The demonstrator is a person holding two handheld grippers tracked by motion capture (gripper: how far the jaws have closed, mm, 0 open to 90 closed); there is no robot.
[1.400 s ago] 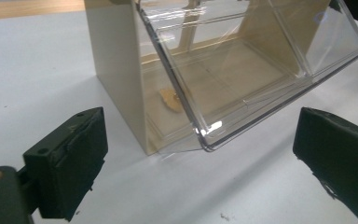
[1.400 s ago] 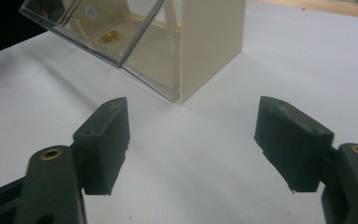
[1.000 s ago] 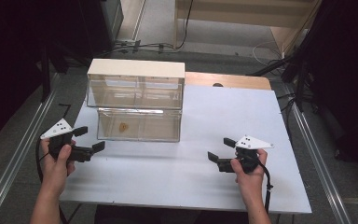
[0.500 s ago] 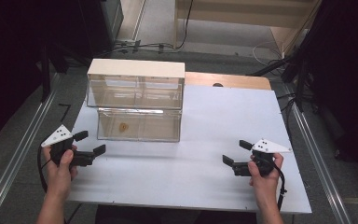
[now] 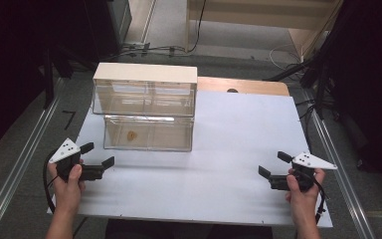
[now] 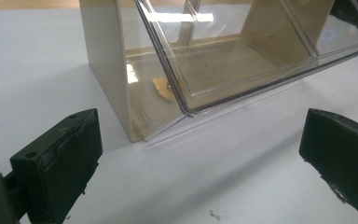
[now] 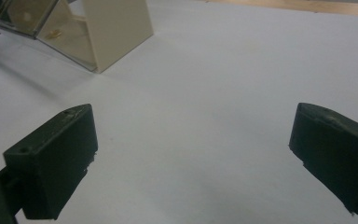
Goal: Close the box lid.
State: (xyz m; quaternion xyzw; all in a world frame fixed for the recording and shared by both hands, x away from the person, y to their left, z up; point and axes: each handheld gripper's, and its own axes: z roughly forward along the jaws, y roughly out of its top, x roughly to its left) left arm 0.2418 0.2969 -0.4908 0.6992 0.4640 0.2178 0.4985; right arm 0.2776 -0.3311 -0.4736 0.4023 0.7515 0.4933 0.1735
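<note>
Both tools gape wide and empty, the left tool (image 5: 98, 159) near the clear drawer box (image 5: 146, 130). The right tool (image 5: 274, 168) sits well apart. A careless reach could shove the light box across the tabletop (image 5: 229, 149)

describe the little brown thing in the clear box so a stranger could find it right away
On the white table stands a cream-topped cabinet with two clear-fronted tiers. Look in the lower drawer, toward its left end: a small, flat, tan-brown scrap lies on the drawer floor. Nothing else can be seen lying in the drawers.

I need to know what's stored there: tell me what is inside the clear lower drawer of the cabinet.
The lower drawer holds one small brownish scrap near its left end. Glare hides part of its floor.
</note>
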